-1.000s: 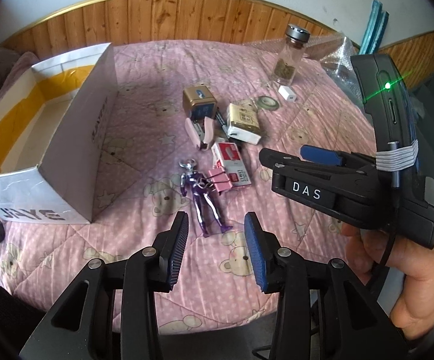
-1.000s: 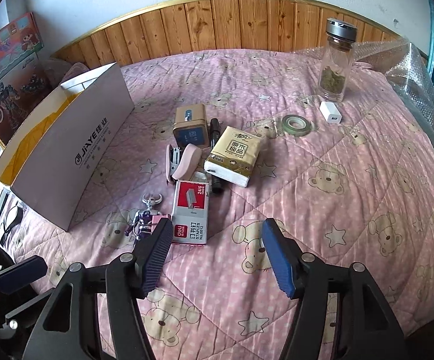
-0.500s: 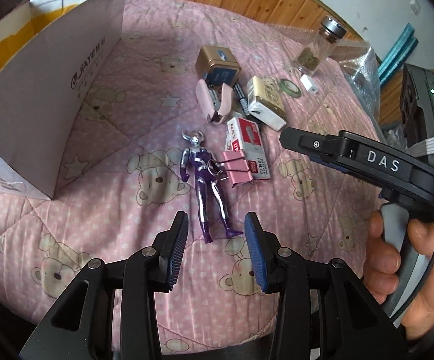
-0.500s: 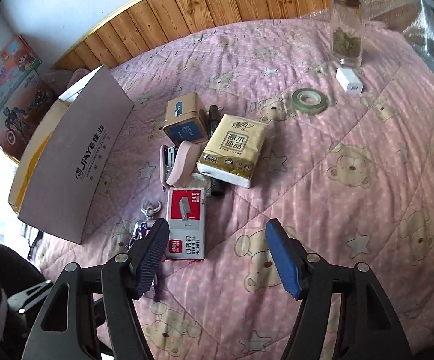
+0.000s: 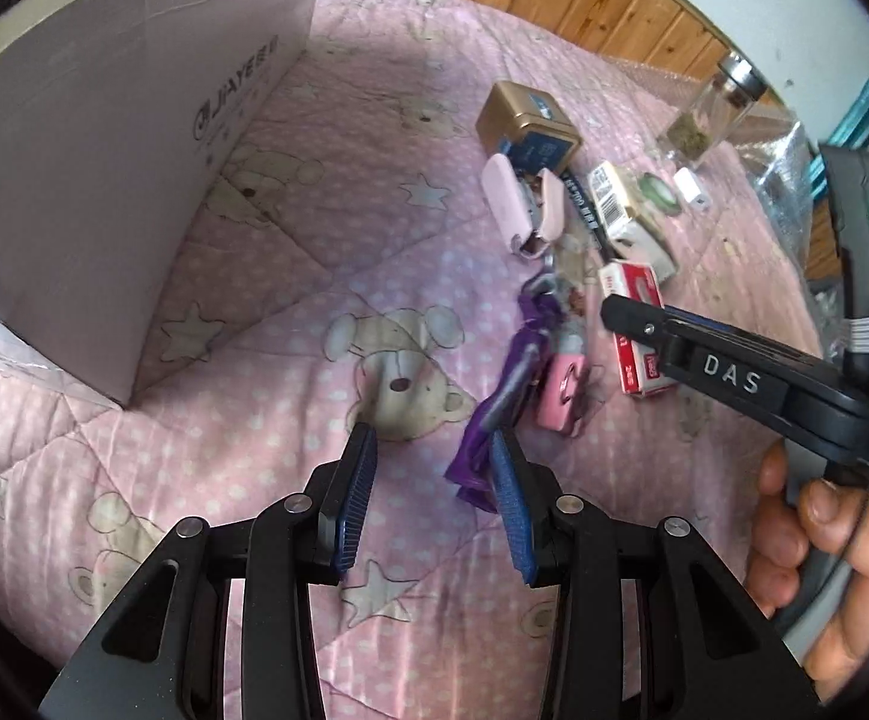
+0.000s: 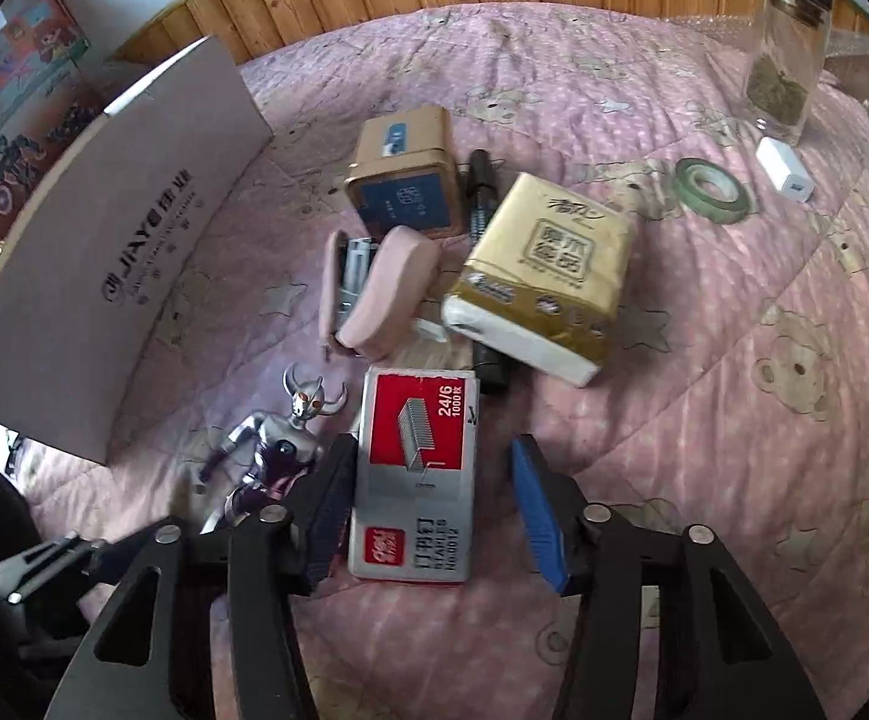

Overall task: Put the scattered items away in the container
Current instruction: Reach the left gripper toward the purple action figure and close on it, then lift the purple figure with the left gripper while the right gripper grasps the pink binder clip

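Risk entry, bed-top tidy. Landmark: staple box [image 6: 413, 474], red and grey, flat on the pink quilt [image 6: 734, 360].

- Right hand-held gripper [image 6: 431, 507]: jaws closing, staple box between them, left pad at its edge, right pad clear of it; no grip yet. Risk: one-sided contact may shove or twist the box rather than clamp it. The quilt is soft, so a downward press could sink the box and spoil the hold.
- Left hand-held gripper [image 5: 431, 495]: jaws apart, nothing held, the right pad right at the toy's legs. Toy figure [image 6: 281, 450], silver and purple, lies just left of the staple box. Risk: the figure sits off-centre toward one pad, so a closing move may catch only a leg.
- Pink binder clip [image 5: 560, 387]: between the figure and the staple box, touching or nearly so. Risk: dragged along with either pick.
- Crowding: both grippers work close beside the staple box; collision looks likely if both close and lift together.
- Cardboard box [image 6: 116, 240]: the container, well left of the staple box, wall upright. Risk: a loosely held item clipping the wall on the way over.
- Stapler [image 6: 368, 294], tissue pack [image 6: 539, 276], tin [image 6: 404, 180]: just beyond the staple box, untouched.
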`<state>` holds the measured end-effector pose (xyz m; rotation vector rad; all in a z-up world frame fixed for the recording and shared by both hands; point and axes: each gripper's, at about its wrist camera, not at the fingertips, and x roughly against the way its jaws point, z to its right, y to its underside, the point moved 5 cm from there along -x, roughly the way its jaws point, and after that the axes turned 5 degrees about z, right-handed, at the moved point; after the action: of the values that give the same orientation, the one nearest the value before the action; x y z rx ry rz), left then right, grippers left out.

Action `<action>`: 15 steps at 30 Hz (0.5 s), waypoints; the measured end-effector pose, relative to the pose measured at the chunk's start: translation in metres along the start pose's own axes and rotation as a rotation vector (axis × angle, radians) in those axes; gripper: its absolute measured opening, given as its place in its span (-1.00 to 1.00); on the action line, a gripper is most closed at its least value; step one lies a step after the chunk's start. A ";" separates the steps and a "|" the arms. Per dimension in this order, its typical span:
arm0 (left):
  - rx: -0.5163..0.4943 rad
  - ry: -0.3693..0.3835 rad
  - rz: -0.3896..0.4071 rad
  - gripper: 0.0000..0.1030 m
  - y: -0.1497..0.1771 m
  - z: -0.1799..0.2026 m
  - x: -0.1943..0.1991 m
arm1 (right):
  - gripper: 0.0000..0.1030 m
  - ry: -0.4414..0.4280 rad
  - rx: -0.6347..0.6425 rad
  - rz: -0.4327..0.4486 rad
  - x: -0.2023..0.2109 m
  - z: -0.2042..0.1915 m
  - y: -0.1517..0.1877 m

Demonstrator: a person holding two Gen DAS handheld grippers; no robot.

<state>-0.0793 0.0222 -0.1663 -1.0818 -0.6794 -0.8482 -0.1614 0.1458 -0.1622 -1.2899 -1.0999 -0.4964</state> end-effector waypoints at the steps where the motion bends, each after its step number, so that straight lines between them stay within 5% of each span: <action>1: -0.006 0.035 -0.001 -0.20 -0.001 0.004 0.000 | -0.09 0.045 -0.007 0.014 0.003 0.009 -0.002; 3: -0.055 0.054 0.004 -0.20 -0.002 0.015 -0.001 | -0.09 0.045 -0.054 0.029 0.009 0.024 -0.004; 6: -0.138 -0.011 0.007 -0.19 -0.004 0.025 -0.011 | -0.08 -0.079 -0.136 0.047 0.013 0.025 -0.007; 10: -0.135 0.003 0.026 -0.21 -0.012 0.021 -0.020 | -0.06 -0.060 -0.089 0.003 -0.001 0.017 -0.003; 12: -0.130 0.025 0.031 -0.54 -0.015 0.018 -0.020 | -0.06 -0.084 -0.126 -0.014 -0.004 0.024 -0.002; 15: -0.111 0.061 0.029 -0.59 -0.017 0.017 -0.022 | -0.07 -0.120 -0.171 -0.011 0.001 0.030 -0.002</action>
<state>-0.1059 0.0399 -0.1709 -1.1580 -0.5701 -0.8981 -0.1736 0.1728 -0.1632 -1.4792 -1.1847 -0.5360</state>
